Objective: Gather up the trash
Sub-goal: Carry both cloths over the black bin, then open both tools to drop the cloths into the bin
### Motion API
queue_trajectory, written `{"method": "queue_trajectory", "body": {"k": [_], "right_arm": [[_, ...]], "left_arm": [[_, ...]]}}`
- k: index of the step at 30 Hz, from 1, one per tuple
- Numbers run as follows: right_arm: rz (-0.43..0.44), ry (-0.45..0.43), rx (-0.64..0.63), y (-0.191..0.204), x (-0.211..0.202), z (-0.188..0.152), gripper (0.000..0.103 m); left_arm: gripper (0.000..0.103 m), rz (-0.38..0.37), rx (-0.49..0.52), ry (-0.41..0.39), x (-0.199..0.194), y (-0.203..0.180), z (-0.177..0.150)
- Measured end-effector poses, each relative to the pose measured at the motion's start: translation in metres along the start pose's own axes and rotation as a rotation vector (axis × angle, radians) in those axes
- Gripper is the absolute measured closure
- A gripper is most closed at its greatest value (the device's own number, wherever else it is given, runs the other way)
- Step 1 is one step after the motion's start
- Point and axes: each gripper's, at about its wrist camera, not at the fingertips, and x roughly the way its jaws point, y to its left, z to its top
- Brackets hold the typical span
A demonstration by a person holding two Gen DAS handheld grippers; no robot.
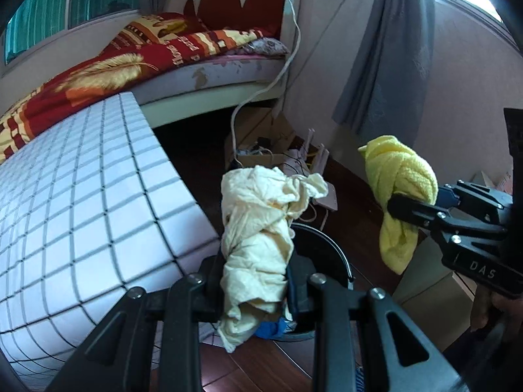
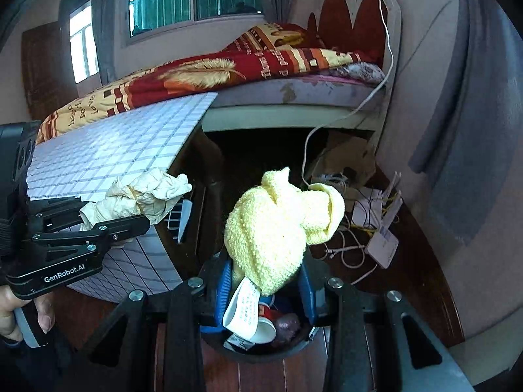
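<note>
My left gripper (image 1: pixel 255 281) is shut on a crumpled cream paper wad (image 1: pixel 258 228), held just above the black trash bin (image 1: pixel 330 245) on the floor. In the right wrist view the wad (image 2: pixel 143 196) and left gripper (image 2: pixel 130 219) show at the left, beside the table edge. My right gripper (image 2: pixel 264 281) is shut on a knotted yellow cloth (image 2: pixel 278 228), held right over the bin (image 2: pixel 261 349), which holds a paper cup (image 2: pixel 264 330), a receipt and other rubbish. In the left wrist view the cloth (image 1: pixel 402 176) hangs from the right gripper (image 1: pixel 408 205) at the right.
A table with a white checked cloth (image 1: pixel 81 196) stands left of the bin. A bed (image 1: pixel 163 55) with a red blanket is behind. A cardboard box (image 2: pixel 346 156), cables and a white router (image 2: pixel 382 241) lie on the wooden floor by the wall. A grey curtain (image 1: pixel 392 65) hangs right.
</note>
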Motion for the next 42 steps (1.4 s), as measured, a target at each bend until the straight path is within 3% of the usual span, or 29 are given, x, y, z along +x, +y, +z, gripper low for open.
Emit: {"method": "queue_trajectory", "body": {"k": [14, 27, 38, 39, 40, 41, 42], "right_arm": [[0.02, 0.093, -0.057, -0.007, 0.032, -0.04, 0.065], [0.1, 0.254, -0.14, -0.013, 0.092, -0.078, 0.064], [0.144, 0.324, -0.226, -0.008, 0.137, -0.088, 0.064], [0.149, 0.331, -0.228, -0.01, 0.142, -0.09, 0.06], [0.14, 0.335, -0.237, -0.01, 0.146, -0.093, 0.047], [0.105, 0.335, -0.245, -0.011, 0.15, -0.096, 0.033], [0.072, 0.333, -0.247, -0.014, 0.153, -0.099, 0.012]], "left_arm": [[0.074, -0.029, 0.01, 0.097, 0.041, -0.029, -0.028], [0.074, -0.052, -0.032, 0.209, 0.091, -0.026, -0.045], [0.071, -0.056, -0.068, 0.274, 0.122, -0.022, -0.055], [0.07, -0.065, -0.07, 0.277, 0.127, -0.021, -0.055], [0.057, -0.077, -0.082, 0.282, 0.133, -0.02, -0.057], [0.037, -0.068, -0.095, 0.291, 0.137, -0.018, -0.059], [0.03, -0.038, -0.111, 0.298, 0.14, -0.016, -0.063]]}}
